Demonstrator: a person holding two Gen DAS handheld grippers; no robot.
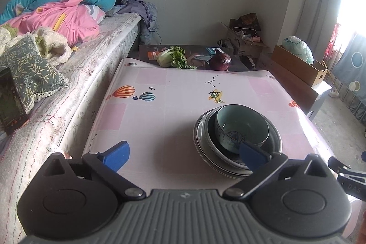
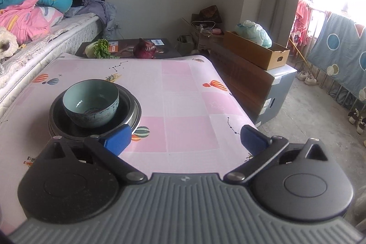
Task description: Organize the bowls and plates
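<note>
Blue-padded left gripper (image 1: 184, 156) nearest the lens, jaws spread wide, nothing between them; its right pad overlaps the near rim of the stack in view, contact not certain. Right gripper (image 2: 186, 140) likewise spread wide and empty over bare cloth, its left pad just beside the stack's near edge.

Left to right, left wrist view:
- Bed (image 1: 75, 74) with heaped bedding from 9 to 11 o'clock.
- Table under a pink balloon-print cloth (image 1: 160, 106), centre.
- Leafy green (image 1: 172, 57) and red onion (image 1: 220, 60) at 12 o'clock, on a dark surface past the cloth's far edge.
- Stack at 2 o'clock of the gripper: teal bowl (image 1: 241, 127) nested in a dark bowl (image 1: 271, 141), that on grey plates (image 1: 201, 143) with a thin dark rim line.
- Cardboard box (image 1: 299, 63) far right.

From the right wrist view the stack sits at 10 o'clock, teal bowl (image 2: 91, 102) slightly off centre toward the back.

Handling, judged: glazed ceramic throughout; stiff, slick, chip-prone, and heavy as a stack. Teal bowl is best pinched across its wall at the near rim, one pad inside, one outside. Plates offer only a shallow rim; lift from underneath the lip, or the pads may slide.

Nesting looks complete.
</note>
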